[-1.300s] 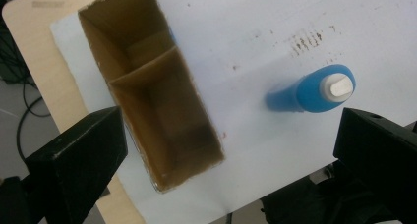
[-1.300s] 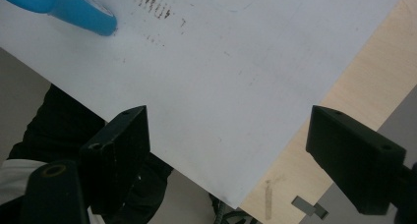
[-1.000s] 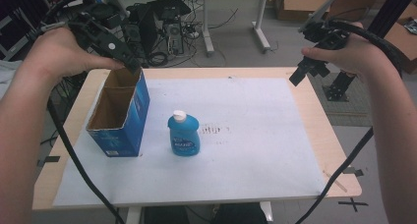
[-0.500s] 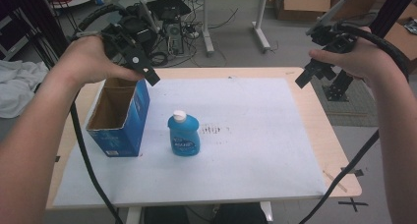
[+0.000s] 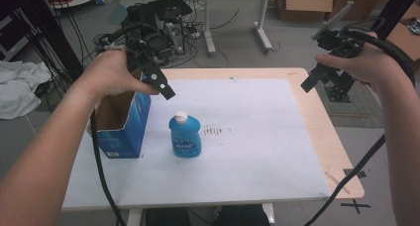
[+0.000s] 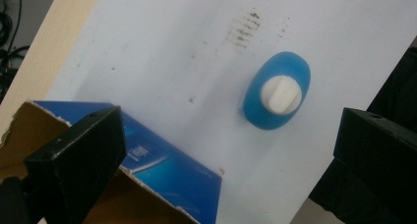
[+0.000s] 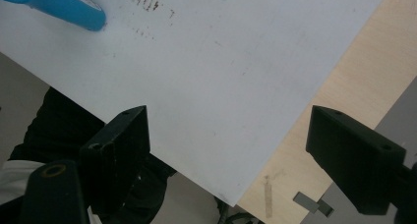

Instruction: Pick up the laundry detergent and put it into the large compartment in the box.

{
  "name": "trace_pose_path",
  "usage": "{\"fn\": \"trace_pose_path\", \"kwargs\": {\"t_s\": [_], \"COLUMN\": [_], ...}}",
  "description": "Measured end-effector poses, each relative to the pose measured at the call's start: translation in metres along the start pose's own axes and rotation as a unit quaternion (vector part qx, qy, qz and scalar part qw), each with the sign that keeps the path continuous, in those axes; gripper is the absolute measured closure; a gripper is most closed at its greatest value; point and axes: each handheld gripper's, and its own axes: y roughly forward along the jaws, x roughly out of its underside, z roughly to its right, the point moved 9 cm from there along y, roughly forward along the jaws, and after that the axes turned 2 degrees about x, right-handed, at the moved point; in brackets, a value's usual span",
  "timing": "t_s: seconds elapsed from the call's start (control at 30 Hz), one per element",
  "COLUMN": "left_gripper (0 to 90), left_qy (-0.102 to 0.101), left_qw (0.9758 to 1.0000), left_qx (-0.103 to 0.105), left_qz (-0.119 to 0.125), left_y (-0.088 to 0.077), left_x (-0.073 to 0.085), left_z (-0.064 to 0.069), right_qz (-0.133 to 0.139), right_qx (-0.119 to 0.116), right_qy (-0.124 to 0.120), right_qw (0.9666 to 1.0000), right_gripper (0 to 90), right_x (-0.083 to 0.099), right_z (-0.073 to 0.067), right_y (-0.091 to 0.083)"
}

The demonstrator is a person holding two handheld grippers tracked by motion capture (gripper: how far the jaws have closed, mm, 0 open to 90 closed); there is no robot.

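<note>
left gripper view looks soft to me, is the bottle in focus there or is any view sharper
Left gripper view: the blue bottle is a little soft, its white cap plain with no glare, the box edge hazy. Right gripper view: similarly soft, smudges on the white sheet smeared. High view: sharpest, even light, faint shadows.

Both forearms are bare, with no sleeves. Each hand carries a black gripper with two blocky, flat-faced jaws. The left gripper (image 5: 161, 84) has a small pale round mark on one jaw, and a thick black cable (image 5: 101, 171) trails toward 6 o'clock. The right gripper (image 5: 317, 77) has a ribbed black cable (image 5: 391, 50) looping toward 5 o'clock.
</note>
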Motion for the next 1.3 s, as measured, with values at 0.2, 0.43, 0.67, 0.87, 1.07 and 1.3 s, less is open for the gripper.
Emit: {"fn": "trace_pose_path", "kwargs": {"t_s": [0.2,0.43,0.67,0.87,1.07,1.3], "left_gripper": [0.1,0.1,0.1,0.1,0.1,0.1], "left_qy": [0.030,0.049,0.061,0.080,0.094,0.104], "left_qw": [0.9995,0.9988,0.9980,0.9964,0.9950,0.9938], "left_qx": [0.004,0.009,0.015,0.018,0.020,0.025], "left_qz": [-0.004,-0.004,-0.011,-0.022,-0.027,-0.032], "left_y": [0.015,0.033,0.050,0.064,0.076,0.089], "left_x": [-0.001,-0.001,0.001,0.003,0.004,0.006], "left_z": [0.010,0.020,0.026,0.032,0.038,0.042], "right_qz": [-0.003,-0.004,-0.004,-0.003,-0.004,-0.003], "right_qx": [-0.004,-0.005,-0.008,-0.009,-0.010,-0.011], "right_qy": [-0.001,-0.005,-0.006,-0.006,-0.006,-0.009], "right_qw": [1.0000,1.0000,0.9999,0.9999,0.9999,0.9999], "right_gripper": [16.8,16.8,16.8,16.8,16.8,16.8], "right_x": [0.001,-0.001,-0.001,0.000,0.001,0.002], "right_z": [0.001,0.000,-0.003,-0.003,-0.003,-0.003], "right_y": [0.005,0.009,0.011,0.012,0.012,0.014]}}
